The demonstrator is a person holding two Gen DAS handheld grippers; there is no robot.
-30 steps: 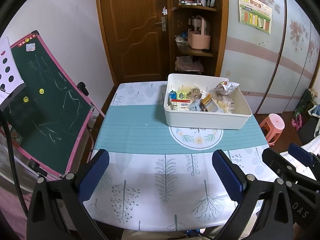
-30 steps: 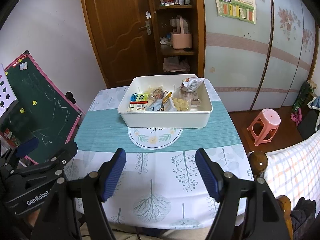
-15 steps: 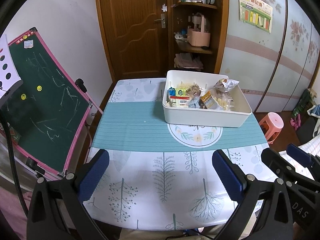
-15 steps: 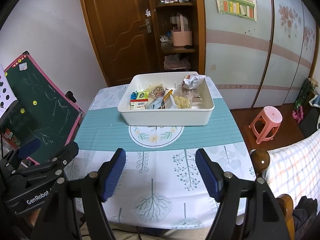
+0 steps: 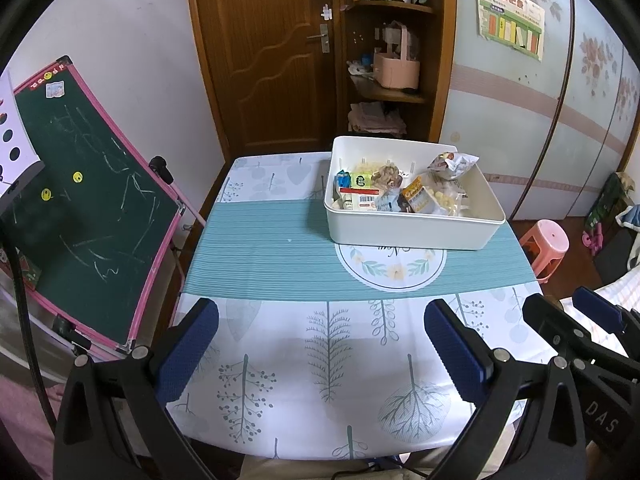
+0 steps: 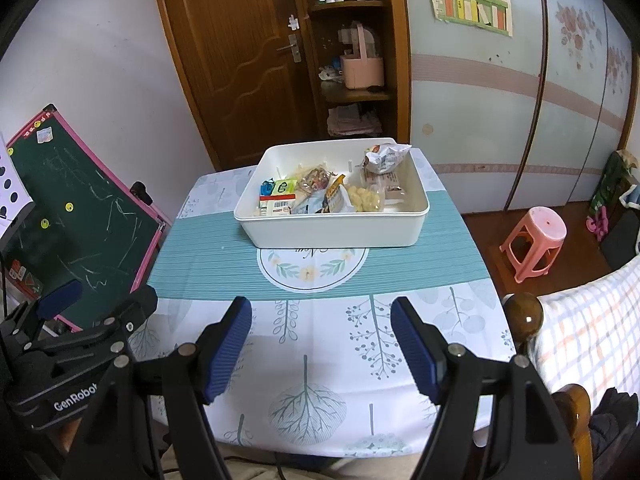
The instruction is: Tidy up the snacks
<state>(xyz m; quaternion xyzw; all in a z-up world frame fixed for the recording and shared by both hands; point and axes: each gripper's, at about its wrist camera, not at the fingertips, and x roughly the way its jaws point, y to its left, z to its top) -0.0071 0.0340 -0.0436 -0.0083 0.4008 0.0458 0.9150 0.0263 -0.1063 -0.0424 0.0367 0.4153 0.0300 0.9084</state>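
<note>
White plastic makes up the one bin (image 5: 412, 232) I can see; it sits toward twelve o'clock on the table (image 5: 256, 240), on the teal band of the cloth, its near wall overlapping the round floral print (image 5: 390, 266); from my left gripper it lies at about one o'clock, from my right at about twelve. Snack packets (image 6: 320, 196) fill it, all inside the walls, touching and overlapping; I count roughly seven or eight, though the pile hides some; one crumpled silver bag (image 6: 384, 156) rides highest at the far right corner, one clear pack of pale yellow puffs (image 6: 362, 199) lies near the front right, one small green-and-blue packet (image 6: 278, 188) at the left.

My left gripper (image 5: 322, 340) hangs over the near white part of the cloth with its two blue pads spread wide and nothing between them; my right gripper (image 6: 322, 342) does the same, two pads apart, nothing pinched. Each shows in the other's view, side by side, well short of the bin.

Around the table I count one green chalkboard (image 5: 92, 220) at nine o'clock, one brown door (image 5: 272, 52) at twelve, one pink stool (image 6: 536, 240) at three, one pink caddy (image 6: 362, 68) on the shelves.
</note>
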